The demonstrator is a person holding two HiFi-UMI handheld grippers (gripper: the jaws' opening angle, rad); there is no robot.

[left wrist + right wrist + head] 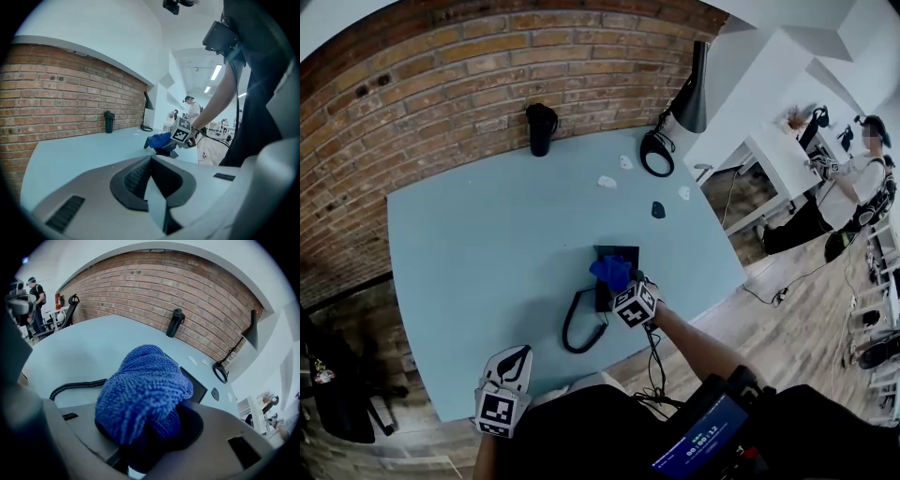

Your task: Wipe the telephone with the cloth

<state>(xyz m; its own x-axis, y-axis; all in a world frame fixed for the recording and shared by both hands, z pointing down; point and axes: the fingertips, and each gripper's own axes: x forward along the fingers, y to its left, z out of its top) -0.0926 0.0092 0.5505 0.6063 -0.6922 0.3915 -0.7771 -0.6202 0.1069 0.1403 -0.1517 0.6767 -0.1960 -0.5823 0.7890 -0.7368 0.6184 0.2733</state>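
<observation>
Pressing the bunched blue cloth onto the black telephone on the bench, with the right claw clamped on it. Holding the left claw well apart from the telephone, seemingly closed on nothing. Trailing beside the telephone, a coiled cord.

Right tool, just below centre, points toward 11 o'clock, jaws clamped on the blue cloth; its bare forearm reaches in from 5 o'clock; left tool hangs at 7 o'clock, jaws together, empty.
</observation>
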